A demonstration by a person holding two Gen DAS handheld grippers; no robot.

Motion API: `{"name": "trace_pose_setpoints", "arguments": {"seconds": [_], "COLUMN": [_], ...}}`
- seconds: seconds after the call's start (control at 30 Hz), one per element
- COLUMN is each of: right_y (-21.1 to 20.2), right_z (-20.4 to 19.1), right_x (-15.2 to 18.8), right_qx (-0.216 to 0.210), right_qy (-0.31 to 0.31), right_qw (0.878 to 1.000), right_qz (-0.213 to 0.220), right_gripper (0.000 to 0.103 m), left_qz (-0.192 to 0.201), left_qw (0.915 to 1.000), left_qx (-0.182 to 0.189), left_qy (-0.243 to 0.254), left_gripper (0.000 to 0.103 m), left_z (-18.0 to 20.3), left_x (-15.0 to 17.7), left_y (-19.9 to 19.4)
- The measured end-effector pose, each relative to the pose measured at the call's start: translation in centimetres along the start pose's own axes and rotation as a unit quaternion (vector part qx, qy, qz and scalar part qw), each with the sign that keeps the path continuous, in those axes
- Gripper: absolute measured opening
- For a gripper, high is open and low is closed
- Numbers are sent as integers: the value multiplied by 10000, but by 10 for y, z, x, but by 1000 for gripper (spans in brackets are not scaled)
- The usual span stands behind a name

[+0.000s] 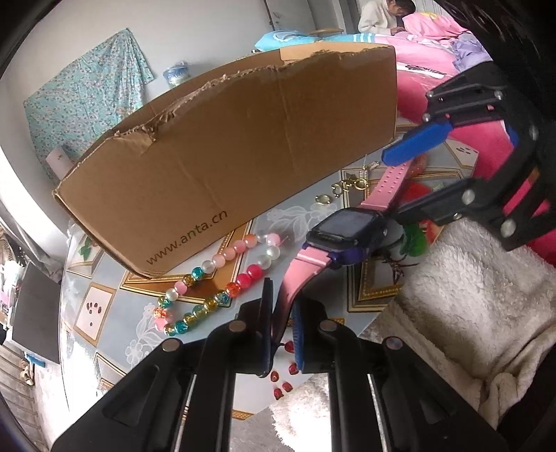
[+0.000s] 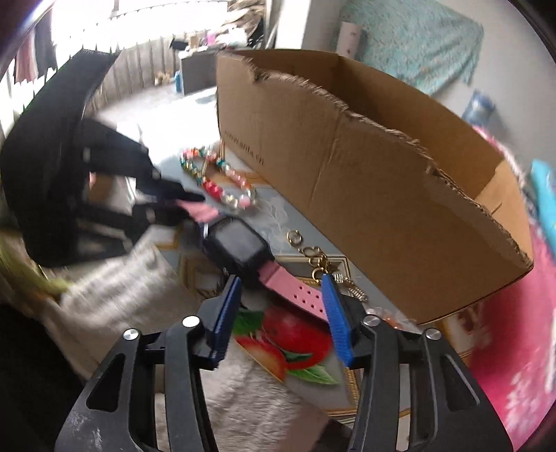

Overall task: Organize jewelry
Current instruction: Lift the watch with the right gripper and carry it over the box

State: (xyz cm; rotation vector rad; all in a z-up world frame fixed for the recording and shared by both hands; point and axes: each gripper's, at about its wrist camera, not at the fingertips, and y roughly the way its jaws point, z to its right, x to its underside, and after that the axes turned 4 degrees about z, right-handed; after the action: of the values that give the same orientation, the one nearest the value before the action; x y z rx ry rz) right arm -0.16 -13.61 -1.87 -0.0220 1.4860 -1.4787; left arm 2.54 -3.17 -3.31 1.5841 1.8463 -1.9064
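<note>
A pink-strapped watch [image 1: 347, 226] with a dark square face hangs a little above the table, near the cardboard box [image 1: 243, 139]. My left gripper [image 1: 281, 306] is shut on one pink strap, its pads pinching it edge-on. The other strap [image 2: 299, 292] lies between the blue pads of my right gripper [image 2: 281, 288], which stands open with a gap on the left side. In the right wrist view the watch face [image 2: 239, 247] shows ahead and my left gripper [image 2: 180, 201] holds the far strap. A bead bracelet [image 1: 208, 281] and gold rings [image 1: 344, 189] lie on the table.
The torn-edged box [image 2: 382, 174] stands open-topped behind the jewelry. Small red beads [image 1: 283, 377] lie at the table's near edge beside a white fluffy towel [image 1: 469, 295]. The patterned tablecloth [image 1: 100, 306] covers the table. A person [image 1: 382, 17] sits far back.
</note>
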Motion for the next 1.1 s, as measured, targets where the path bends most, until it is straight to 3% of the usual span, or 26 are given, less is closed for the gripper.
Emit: {"name": "trace_pose_setpoints", "arguments": {"seconds": [0.17, 0.43, 0.67, 1.1], "right_y": [10, 4, -8, -59], "right_z": [-2, -1, 1, 1], "right_x": [9, 19, 18, 3], "right_qx": [340, 581, 910, 1362], "right_qy": [-180, 46, 45, 25], "right_qw": [9992, 9981, 9936, 9799], "right_qz": [-105, 197, 670, 1458], "right_gripper": [26, 3, 1, 0], "left_qz": [-39, -24, 129, 875], "left_qw": [10000, 9999, 9992, 9938], "left_qx": [34, -103, -313, -678], "left_qy": [-2, -108, -218, -143], "left_gripper": [9, 7, 4, 4], "left_z": [-5, -1, -5, -3], "left_x": [0, 0, -5, -38], "left_y": [3, 4, -5, -61]}}
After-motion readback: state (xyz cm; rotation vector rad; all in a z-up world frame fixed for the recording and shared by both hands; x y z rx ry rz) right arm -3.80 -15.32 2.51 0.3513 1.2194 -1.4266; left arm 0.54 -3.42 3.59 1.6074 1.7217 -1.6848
